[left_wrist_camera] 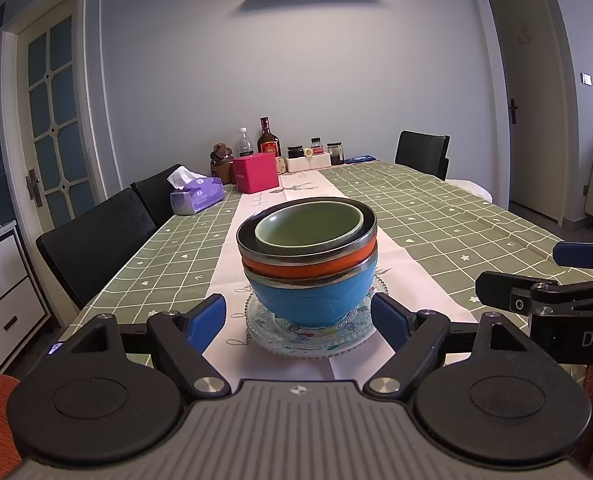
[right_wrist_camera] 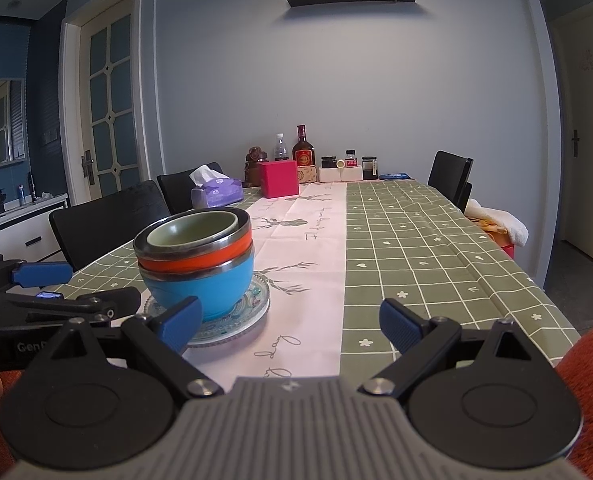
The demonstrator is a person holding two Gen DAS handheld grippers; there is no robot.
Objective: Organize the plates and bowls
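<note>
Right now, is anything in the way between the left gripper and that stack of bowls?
Nothing visible. The left gripper is open, its fingers flanking the blue bowl on the glass plate, with only bare table runner between.

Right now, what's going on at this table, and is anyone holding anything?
A person holds a gripper in each hand, and both are open and empty. The dishes are already stacked: a green bowl sits inside an orange bowl, which sits in a blue bowl, all on a glass plate on the table runner. The left gripper faces the stack with a finger on either side; the right gripper points just right of it.
</note>
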